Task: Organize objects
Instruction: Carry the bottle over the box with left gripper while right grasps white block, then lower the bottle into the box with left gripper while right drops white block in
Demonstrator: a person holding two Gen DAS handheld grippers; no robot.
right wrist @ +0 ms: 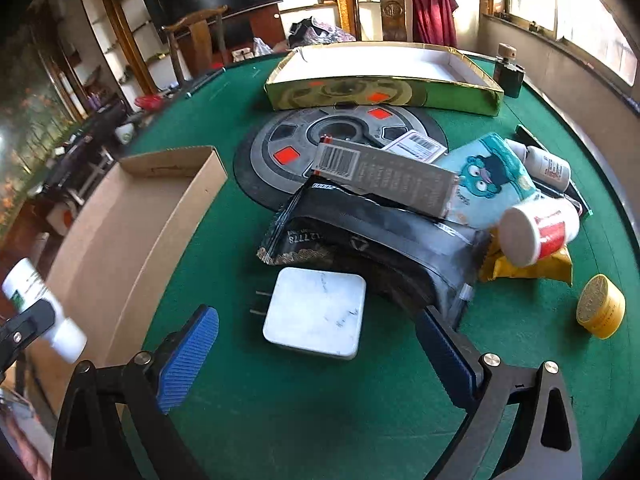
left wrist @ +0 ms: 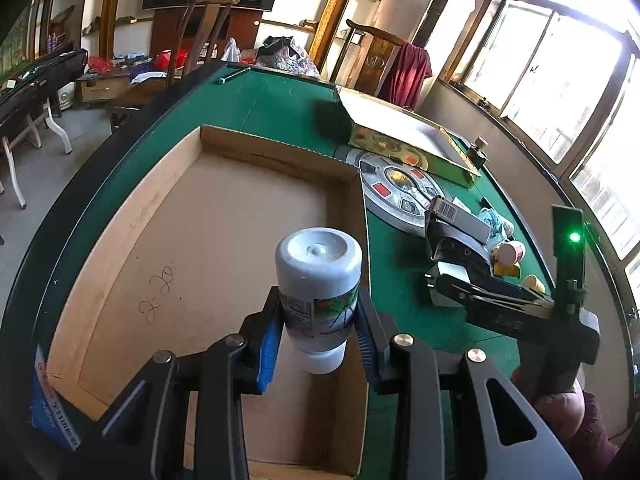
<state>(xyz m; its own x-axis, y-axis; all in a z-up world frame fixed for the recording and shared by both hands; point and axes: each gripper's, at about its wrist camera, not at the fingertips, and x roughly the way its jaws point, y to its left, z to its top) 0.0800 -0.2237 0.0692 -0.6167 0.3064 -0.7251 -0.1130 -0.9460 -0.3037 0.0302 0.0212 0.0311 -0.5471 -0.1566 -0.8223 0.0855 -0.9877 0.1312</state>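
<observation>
My left gripper (left wrist: 318,328) is shut on a white bottle (left wrist: 318,276) with a green label and holds it above the near right part of the brown cardboard tray (left wrist: 132,216). The bottle also shows at the left edge of the right wrist view (right wrist: 32,292). My right gripper (right wrist: 316,350) is open, its blue pads either side of a white square charger (right wrist: 316,316) lying on the green table (right wrist: 304,408). Behind the charger lie a black foil pouch (right wrist: 360,236), a grey barcoded box (right wrist: 388,178), a light blue cloth (right wrist: 492,176) and a red and white jar (right wrist: 538,230).
A yellow round tin (right wrist: 602,306) and a yellow packet (right wrist: 528,268) lie at the right. A gold-sided box lid (right wrist: 380,92) and a grey round disc (right wrist: 280,148) sit further back, with a dark small bottle (right wrist: 508,72) beyond. Chairs stand behind the table.
</observation>
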